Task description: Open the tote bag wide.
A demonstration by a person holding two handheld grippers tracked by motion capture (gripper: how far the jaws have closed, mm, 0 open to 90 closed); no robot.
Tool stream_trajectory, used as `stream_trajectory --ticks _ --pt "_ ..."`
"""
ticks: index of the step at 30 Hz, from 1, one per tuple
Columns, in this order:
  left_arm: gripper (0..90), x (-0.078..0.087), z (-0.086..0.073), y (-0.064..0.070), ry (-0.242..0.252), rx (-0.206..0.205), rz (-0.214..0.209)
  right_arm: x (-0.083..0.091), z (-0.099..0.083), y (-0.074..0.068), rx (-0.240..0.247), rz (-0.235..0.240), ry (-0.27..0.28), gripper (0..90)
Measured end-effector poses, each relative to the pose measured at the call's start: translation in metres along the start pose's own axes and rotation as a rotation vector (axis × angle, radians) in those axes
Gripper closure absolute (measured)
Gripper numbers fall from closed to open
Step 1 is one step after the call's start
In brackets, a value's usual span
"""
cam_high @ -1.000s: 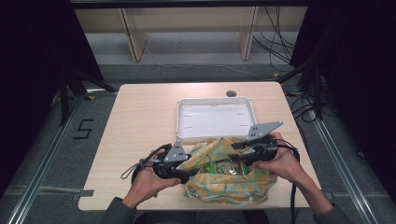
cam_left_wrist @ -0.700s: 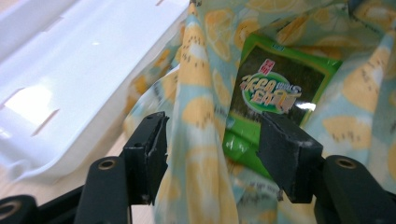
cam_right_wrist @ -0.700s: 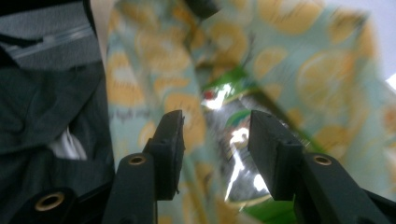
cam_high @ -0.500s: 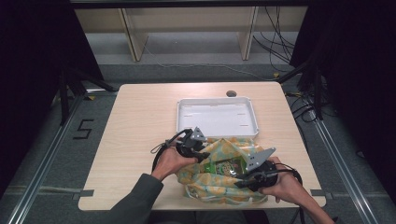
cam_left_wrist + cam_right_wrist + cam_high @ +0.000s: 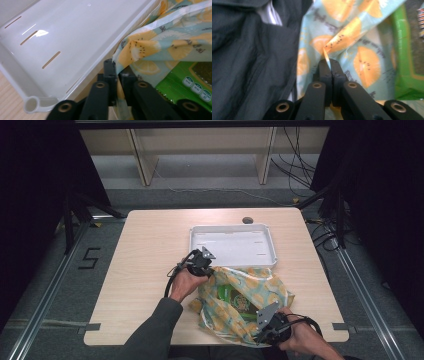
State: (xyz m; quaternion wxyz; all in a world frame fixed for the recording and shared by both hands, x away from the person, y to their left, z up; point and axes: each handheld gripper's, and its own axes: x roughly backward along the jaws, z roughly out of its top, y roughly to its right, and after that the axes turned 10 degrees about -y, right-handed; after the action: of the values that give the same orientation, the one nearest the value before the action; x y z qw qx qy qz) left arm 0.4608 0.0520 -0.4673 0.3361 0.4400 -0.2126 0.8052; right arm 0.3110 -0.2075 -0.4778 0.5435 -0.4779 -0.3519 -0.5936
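- Setting: pale wood table (image 5: 145,270) on a grey floor, dark curtains at both sides, shelving legs and loose cables behind. A white tray (image 5: 232,245) sits empty at the far middle of the table.
- Work in hand: a fruit-print bag (image 5: 260,290) lies near the front edge, just in front of the tray, its mouth being pulled open.
- Change over the last second: the left gripper (image 5: 206,266) has moved from the bag's left side up to its far-left corner beside the tray; the right gripper (image 5: 267,327) has dropped from the bag's far-right side to the near-right edge, close to the table's front.
- Meaning, as I judge it: the two grips now lie diagonally across the opening, so the mouth is spread wider. A green packet (image 5: 235,297) now shows inside.
- Left gripper (image 5: 117,71): jaws closed, a fold of the bag's rim pinched between them.
- Right gripper (image 5: 329,62): jaws pressed together on a thin edge of the bag (image 5: 352,45).
- Hard to make out: the packet's label is too small to read. How deep it sits and whether anything lies beneath it is hidden by fabric.
- A dark sleeve (image 5: 249,62) blocks the left half of the right gripper view.
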Motion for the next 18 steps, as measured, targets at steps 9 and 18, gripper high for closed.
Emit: stream_trajectory --ticks 9,18 --pt "37.7 0.067 -0.009 0.02 0.131 -0.011 -0.08 0.061 -0.002 0.013 -0.135 -0.075 0.304 54.4" --pt "32.6 0.08 -0.03 0.062 0.071 -0.082 -0.314 0.068 0.011 0.043 -0.213 -0.276 0.308 49.7"
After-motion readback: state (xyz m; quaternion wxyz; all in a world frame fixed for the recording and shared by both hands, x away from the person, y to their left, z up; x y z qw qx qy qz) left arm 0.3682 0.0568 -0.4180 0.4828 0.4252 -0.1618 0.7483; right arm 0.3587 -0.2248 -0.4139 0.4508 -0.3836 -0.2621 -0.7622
